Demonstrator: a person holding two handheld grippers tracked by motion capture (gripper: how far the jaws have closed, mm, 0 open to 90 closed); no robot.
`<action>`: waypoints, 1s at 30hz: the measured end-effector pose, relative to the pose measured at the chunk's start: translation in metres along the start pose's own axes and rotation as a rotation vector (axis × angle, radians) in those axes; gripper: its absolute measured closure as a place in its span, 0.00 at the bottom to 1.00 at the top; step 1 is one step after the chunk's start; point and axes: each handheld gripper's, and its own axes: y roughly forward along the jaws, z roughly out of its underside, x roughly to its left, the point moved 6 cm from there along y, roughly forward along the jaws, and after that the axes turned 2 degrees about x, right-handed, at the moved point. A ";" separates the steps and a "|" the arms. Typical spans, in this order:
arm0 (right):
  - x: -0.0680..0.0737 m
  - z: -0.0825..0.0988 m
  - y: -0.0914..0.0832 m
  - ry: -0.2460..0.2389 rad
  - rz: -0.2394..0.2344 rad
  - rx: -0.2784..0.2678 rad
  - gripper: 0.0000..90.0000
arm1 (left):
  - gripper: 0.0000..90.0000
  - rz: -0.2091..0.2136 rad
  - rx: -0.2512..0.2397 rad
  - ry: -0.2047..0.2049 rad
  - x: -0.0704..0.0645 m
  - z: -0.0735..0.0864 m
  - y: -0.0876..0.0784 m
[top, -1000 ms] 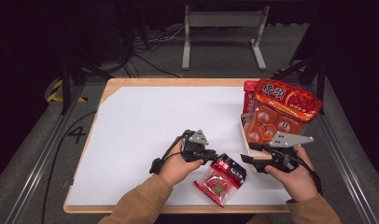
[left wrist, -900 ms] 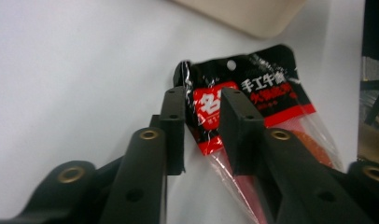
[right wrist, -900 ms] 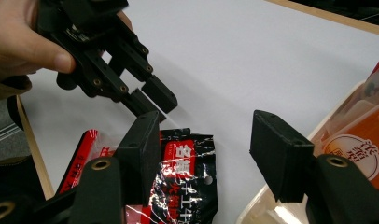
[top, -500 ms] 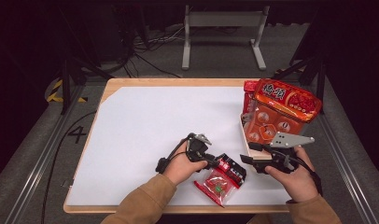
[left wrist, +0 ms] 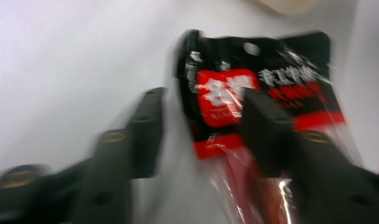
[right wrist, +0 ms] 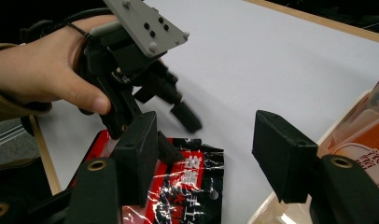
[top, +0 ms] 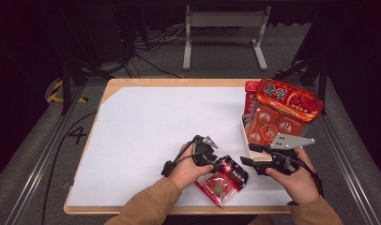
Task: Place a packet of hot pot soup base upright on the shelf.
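One red-and-black snack packet [top: 224,178] is lying on the white table sheet [top: 146,126], just left of one tray of orange cups [top: 268,129]. Two grippers are flanking it: the left gripper [top: 216,162], jaws just opening, is straddling the packet's top edge without pressing, while the right gripper [top: 248,154] is hovering beside the tray with jaws apart and empty.

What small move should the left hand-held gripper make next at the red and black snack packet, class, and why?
Probably lift the left hand-held gripper up and clear of the snack packet. Its jaws have just been opening and now stand apart in its own view, one beside the packet and one over it, pressing on nothing. The packet lies flat on the white table cover, so it appears to be set down.
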 end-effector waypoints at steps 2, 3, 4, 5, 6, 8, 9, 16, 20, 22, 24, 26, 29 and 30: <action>-0.001 0.000 0.000 0.001 -0.001 -0.002 0.46 | 0.39 -0.010 -0.010 0.022 0.000 -0.001 0.002; -0.001 0.000 0.000 0.002 0.002 -0.001 0.46 | 0.43 0.008 -0.011 0.026 -0.001 -0.001 0.002; -0.001 0.001 0.000 0.003 0.000 -0.002 0.46 | 0.51 0.057 -0.010 0.024 -0.004 -0.002 0.001; -0.001 0.001 0.000 0.003 0.000 -0.002 0.46 | 0.57 0.057 -0.010 0.024 -0.004 -0.002 0.001; -0.002 0.001 0.000 0.000 0.001 0.000 0.46 | 0.57 0.077 -0.021 0.024 -0.005 -0.003 0.003; -0.001 0.001 0.001 -0.002 -0.002 0.000 0.46 | 0.60 0.056 -0.018 0.042 -0.008 -0.003 0.004; -0.001 0.000 0.001 -0.002 -0.003 -0.001 0.46 | 0.64 0.054 -0.021 0.055 -0.008 -0.004 0.005; 0.001 0.001 0.003 -0.007 -0.005 0.005 0.46 | 0.85 -0.014 -0.006 0.149 -0.016 -0.001 0.007; 0.002 0.000 0.004 -0.008 -0.007 0.005 0.46 | 0.94 -0.019 -0.015 0.168 -0.017 0.001 0.007; 0.001 0.000 0.004 -0.007 -0.006 0.005 0.46 | 0.97 -0.033 -0.014 0.187 -0.018 0.001 0.007; 0.001 0.001 0.004 -0.007 -0.006 0.007 0.46 | 1.00 -0.047 -0.008 0.201 -0.019 0.001 0.007; 0.001 0.001 0.005 -0.006 -0.007 0.009 0.46 | 1.00 -0.047 -0.011 0.201 -0.018 0.001 0.006; 0.000 0.002 0.004 -0.002 -0.008 0.009 0.46 | 1.00 0.016 -0.013 0.154 -0.015 0.001 0.002; -0.001 0.003 0.004 -0.001 -0.007 0.008 0.46 | 1.00 0.029 -0.023 0.145 -0.015 0.000 0.000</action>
